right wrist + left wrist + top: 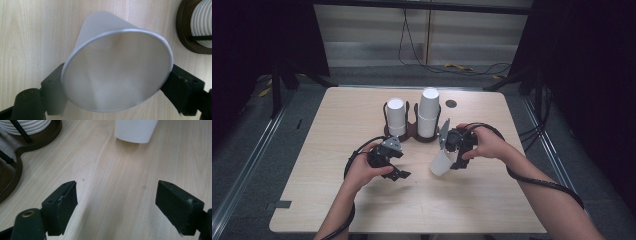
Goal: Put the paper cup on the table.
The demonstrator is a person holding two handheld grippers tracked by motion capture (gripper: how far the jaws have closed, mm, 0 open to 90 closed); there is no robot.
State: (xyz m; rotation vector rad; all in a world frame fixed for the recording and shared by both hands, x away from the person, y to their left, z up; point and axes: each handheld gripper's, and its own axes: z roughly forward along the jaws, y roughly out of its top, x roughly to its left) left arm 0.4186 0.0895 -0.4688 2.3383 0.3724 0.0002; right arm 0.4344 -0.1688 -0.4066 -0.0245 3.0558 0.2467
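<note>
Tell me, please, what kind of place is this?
Probably a lab recording booth: a pale wooden table walled by black curtains, loose cables on the grey floor, and white paper cup stacks in a brown holder.

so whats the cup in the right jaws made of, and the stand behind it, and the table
cup: thin white paper by the look, matte, with a rolled rim; it could be plastic.
stand: dark brown base, smooth and probably wood or moulded plastic, with thin black uprights like metal wire.
table: pale wood or wood-look laminate, grain lines showing, low sheen.
</note>
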